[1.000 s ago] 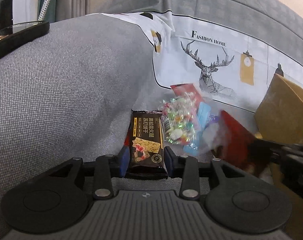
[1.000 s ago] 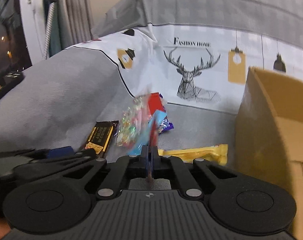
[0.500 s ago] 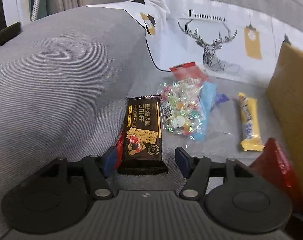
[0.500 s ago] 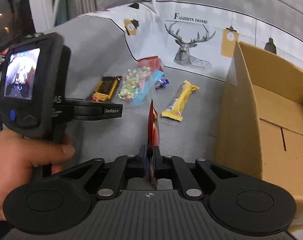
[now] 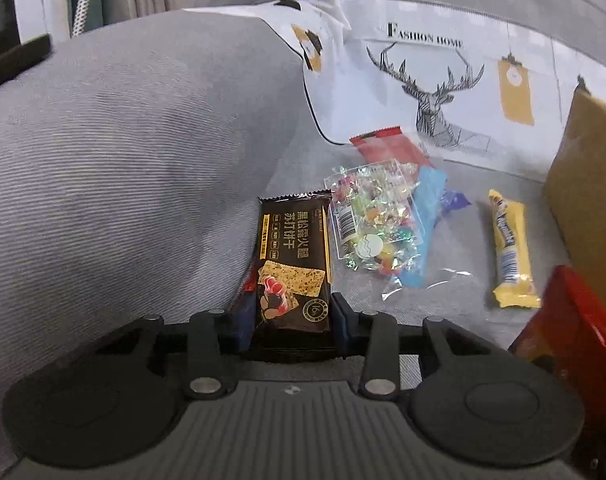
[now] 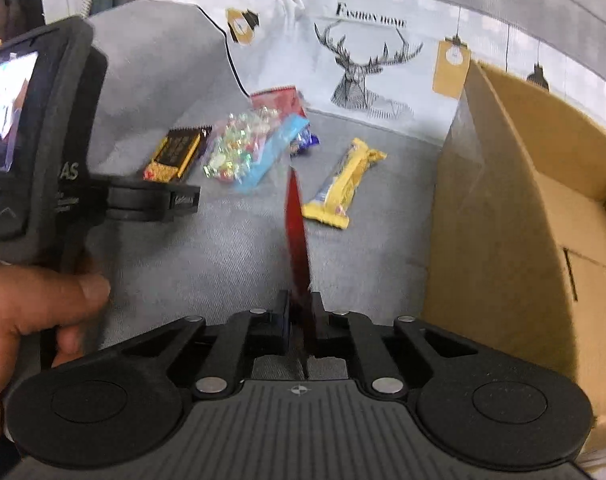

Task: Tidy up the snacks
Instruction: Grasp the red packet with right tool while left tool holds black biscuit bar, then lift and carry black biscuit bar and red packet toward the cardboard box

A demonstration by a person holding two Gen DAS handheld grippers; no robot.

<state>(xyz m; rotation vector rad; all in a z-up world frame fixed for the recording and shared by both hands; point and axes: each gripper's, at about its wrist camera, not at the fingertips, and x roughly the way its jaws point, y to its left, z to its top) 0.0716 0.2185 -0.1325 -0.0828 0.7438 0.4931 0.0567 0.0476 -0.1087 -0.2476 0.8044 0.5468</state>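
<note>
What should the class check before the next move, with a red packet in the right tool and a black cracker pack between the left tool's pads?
1. Right tool shut on the red packet: ok.
2. Box open, beside the right tool: ok.
3. Box floor free where visible: ok.
4. Left tool closing around the cracker pack; firm grip: cannot tell.
5. Candy bag overlapping the cracker pack's far corner: cannot tell.
6. Yellow bar lying apart, easy to reach: ok.

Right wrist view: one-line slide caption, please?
Right hand-held gripper pinches a red packet beside an open cardboard box; snacks remain.
</note>
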